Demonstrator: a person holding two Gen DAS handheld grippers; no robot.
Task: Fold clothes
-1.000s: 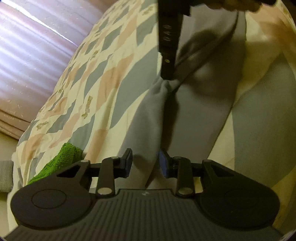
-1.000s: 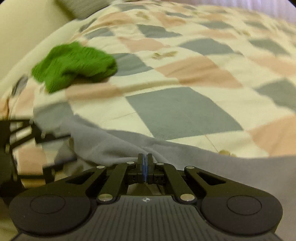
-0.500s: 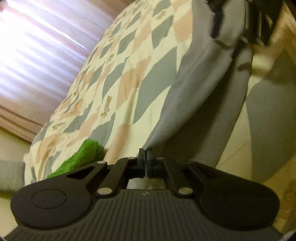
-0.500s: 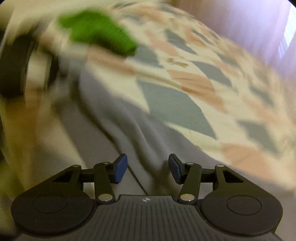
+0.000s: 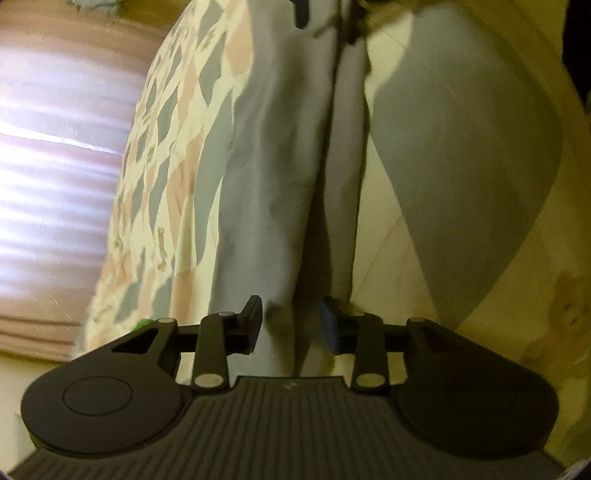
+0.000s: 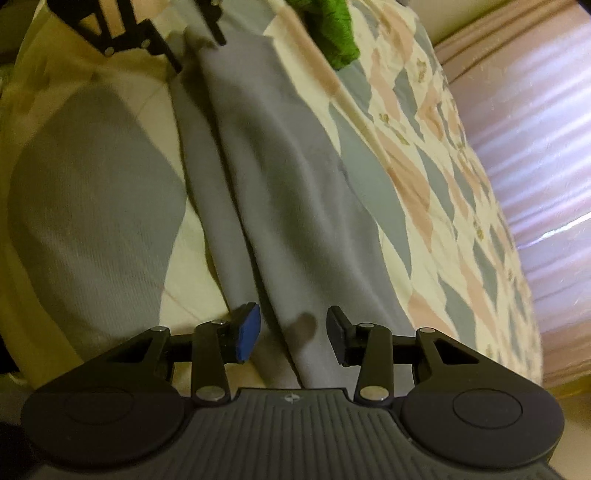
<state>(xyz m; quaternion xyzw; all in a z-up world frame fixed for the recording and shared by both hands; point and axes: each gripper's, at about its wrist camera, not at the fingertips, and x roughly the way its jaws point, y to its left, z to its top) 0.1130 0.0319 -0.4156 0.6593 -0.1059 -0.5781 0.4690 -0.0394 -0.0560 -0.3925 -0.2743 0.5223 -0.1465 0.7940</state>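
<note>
A grey garment (image 5: 273, 166) lies as a long folded strip on the quilted bed, with a crease running down its middle. One end of it sits under my left gripper (image 5: 291, 317), whose jaws are opening with the cloth between them and the pads off it. At the other end of the grey garment (image 6: 280, 184), my right gripper (image 6: 293, 325) has its jaws closing around the cloth without pressing on it. Each gripper shows at the far end in the other's view: the right gripper (image 5: 321, 14) and the left gripper (image 6: 197, 48).
The bed carries a patchwork quilt (image 6: 424, 147) in cream, grey and pink. A crumpled green cloth (image 6: 332, 29) lies on it beside the far end of the garment. Pale pink curtains (image 5: 55, 166) hang beyond the bed's edge.
The left gripper closed on the garment's edge, then let go and sank. The right gripper went from shut to open and rolled. The garment dropped from a lifted fold to a flat strip.
</note>
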